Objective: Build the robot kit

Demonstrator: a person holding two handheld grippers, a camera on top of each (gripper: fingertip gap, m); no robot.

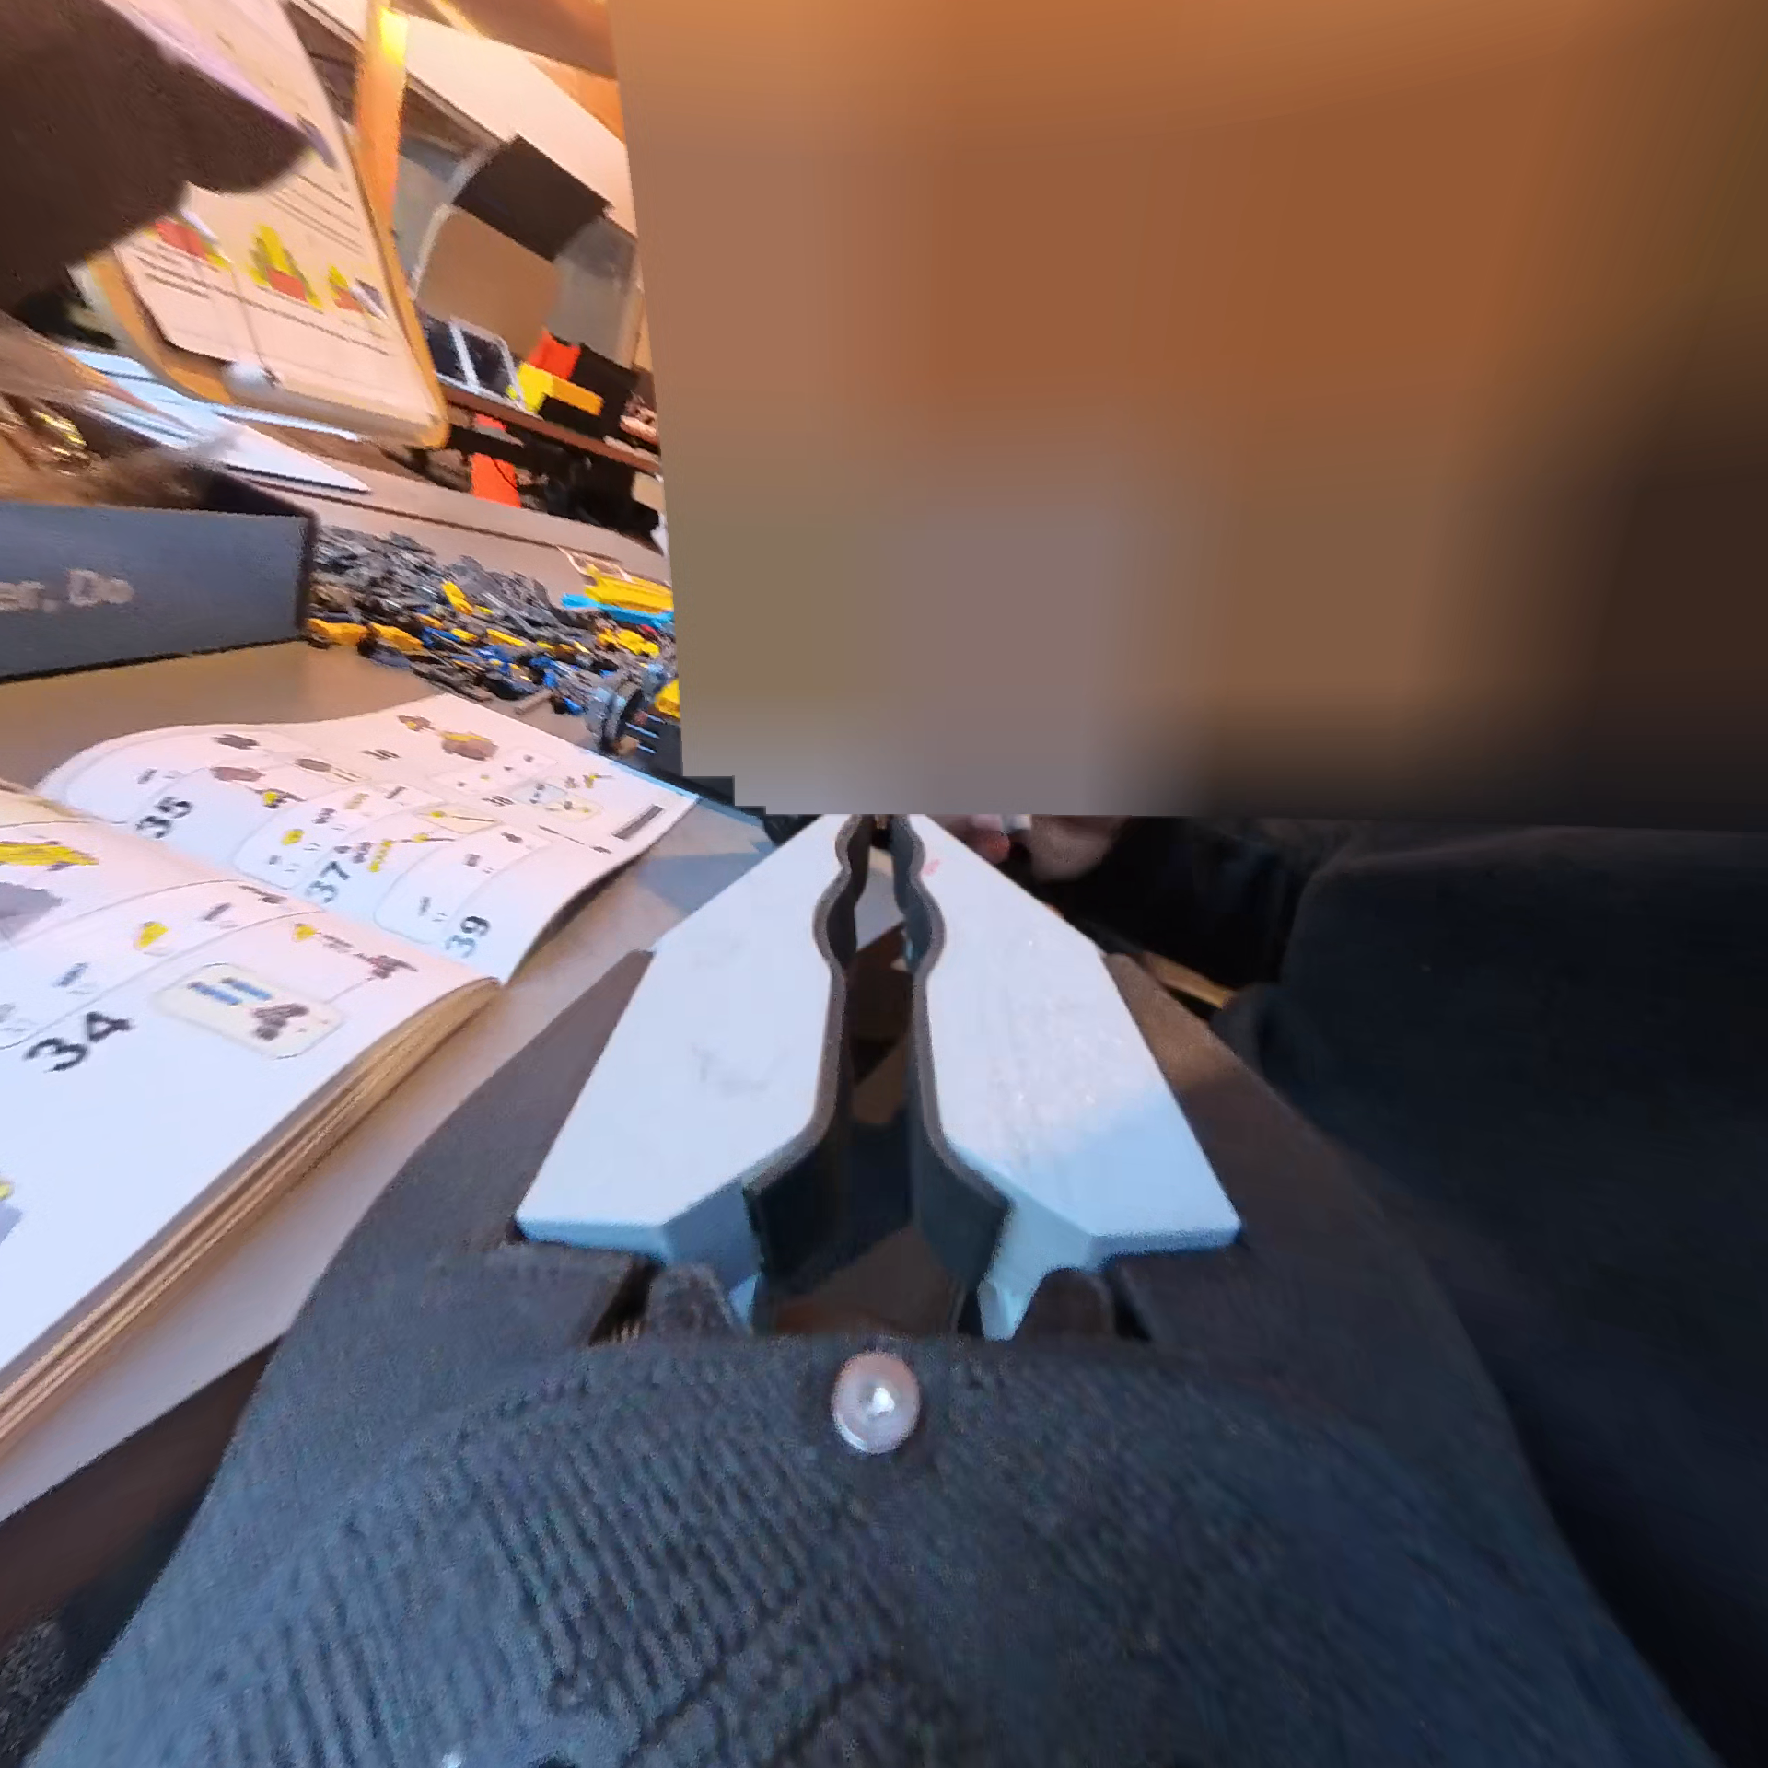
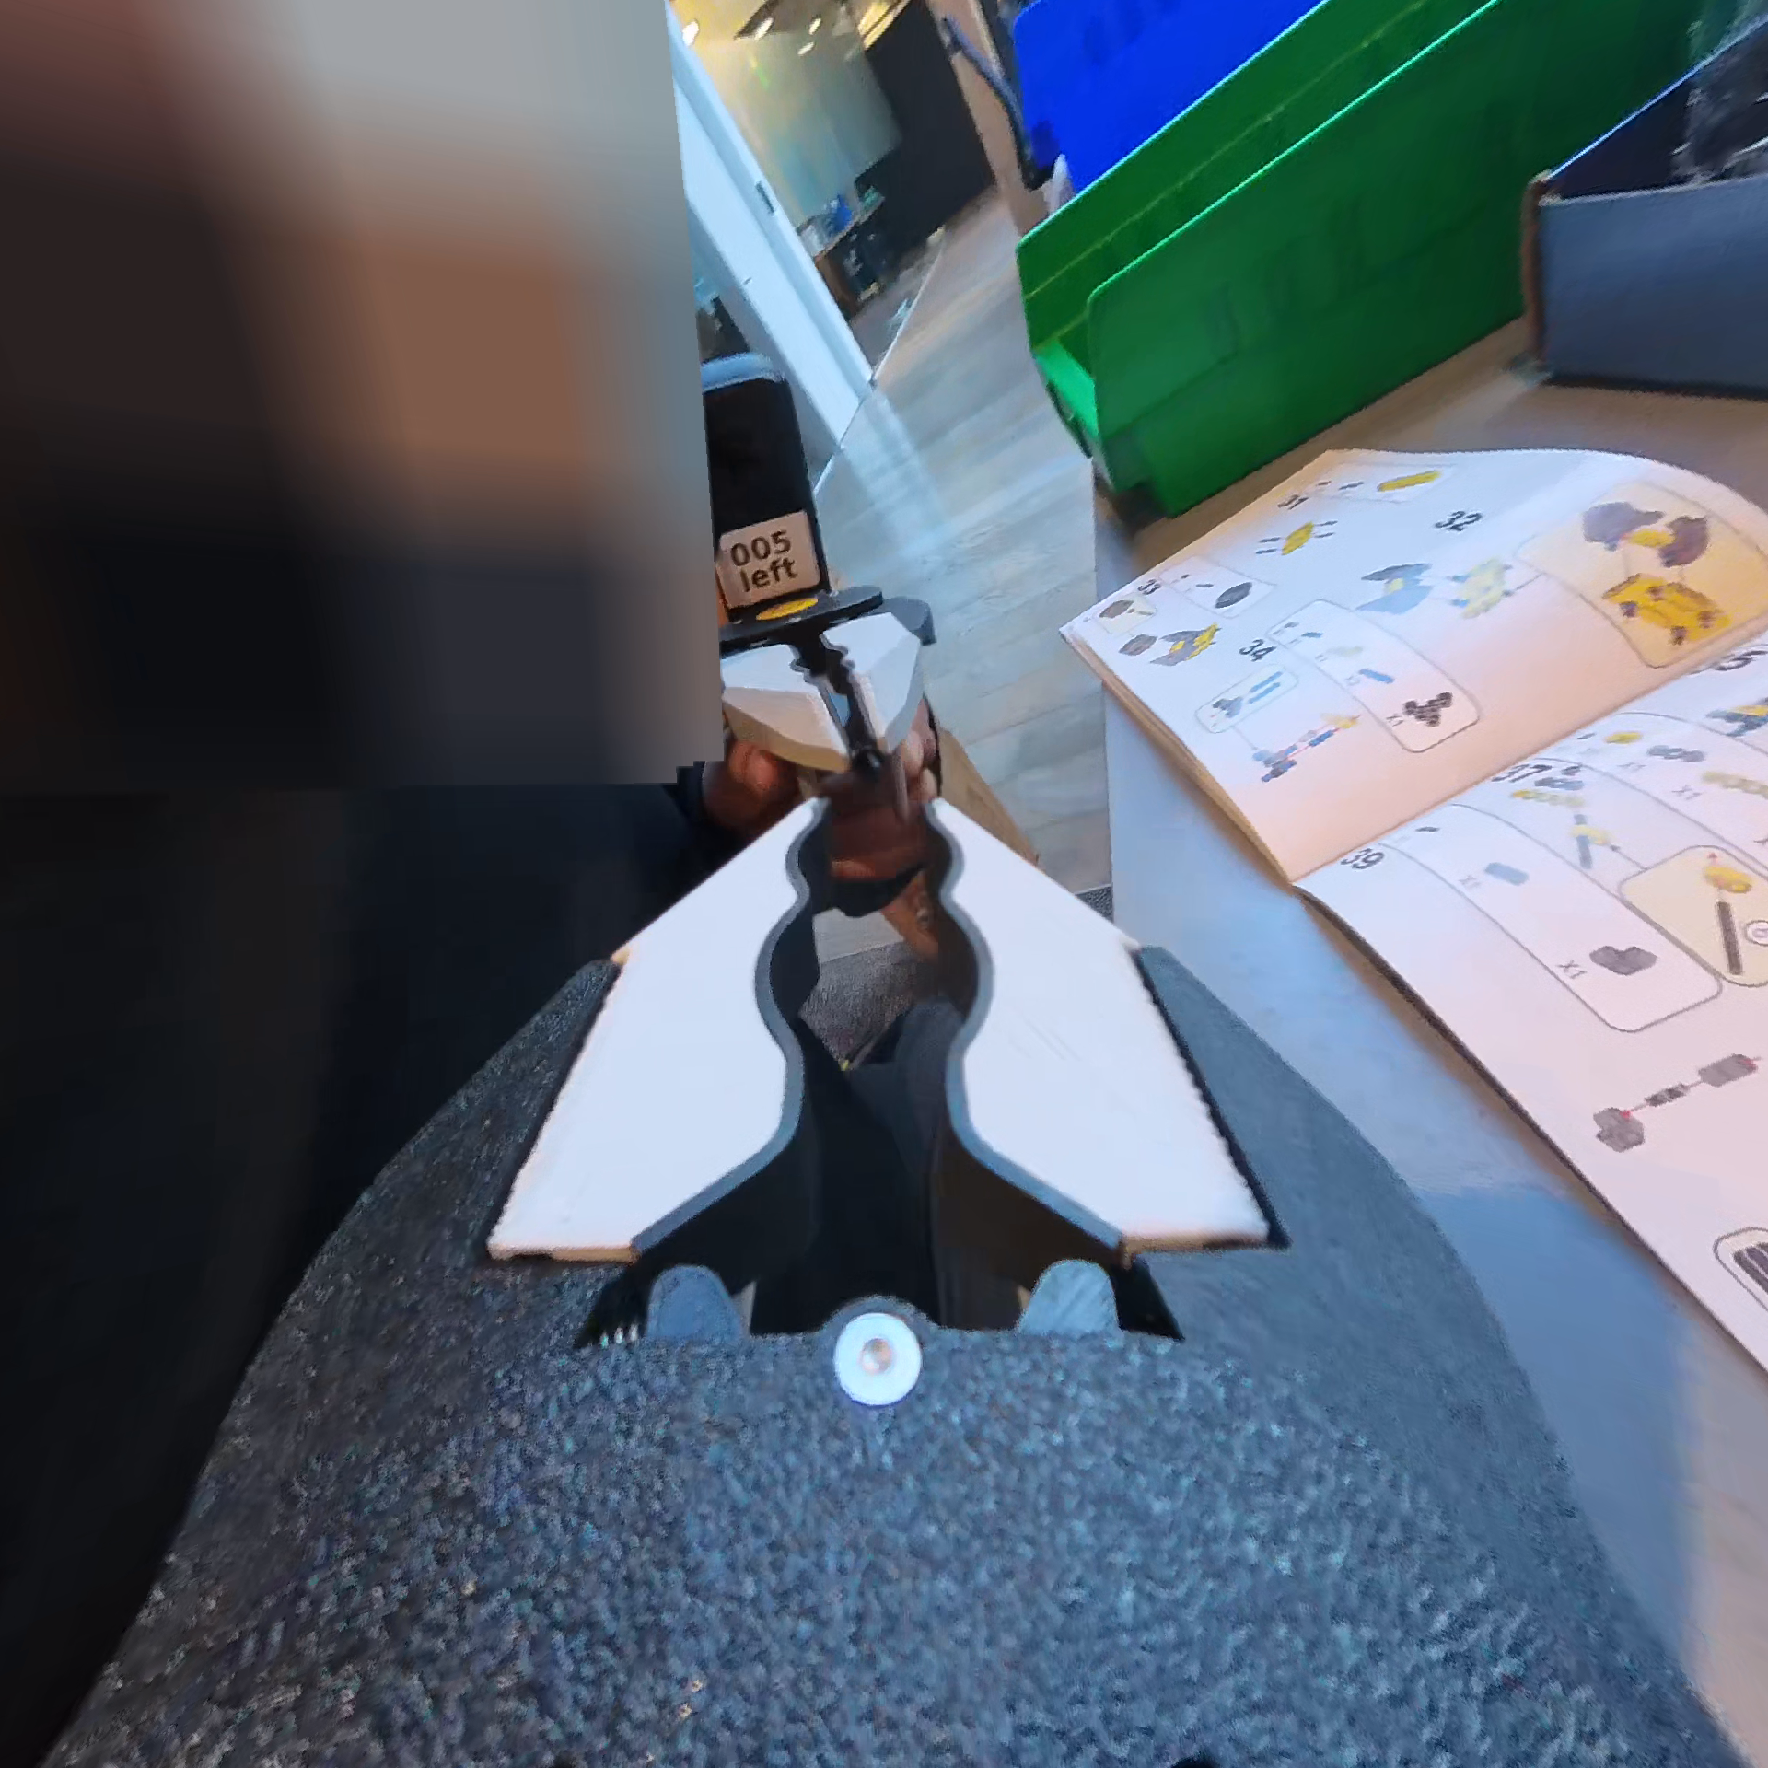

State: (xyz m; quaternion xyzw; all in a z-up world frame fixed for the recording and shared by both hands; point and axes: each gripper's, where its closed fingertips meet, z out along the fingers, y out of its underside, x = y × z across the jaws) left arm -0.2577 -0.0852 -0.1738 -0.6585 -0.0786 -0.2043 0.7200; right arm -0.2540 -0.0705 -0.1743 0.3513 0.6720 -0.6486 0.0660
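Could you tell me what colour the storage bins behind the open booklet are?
Green bins, with a blue one behind; the right wrist view shows them best.

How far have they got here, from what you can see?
Done: the booklet lies open on the table; no built model shows in either view. In hand: the left gripper is shut, off the table's edge, possibly on something small and dark, but that is unclear. The right gripper is open and empty, pointing at it. Left: a pile of loose pieces lies beyond the booklet.

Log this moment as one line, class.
left gripper shut | right gripper open | hand beyond tips | booklet open on table
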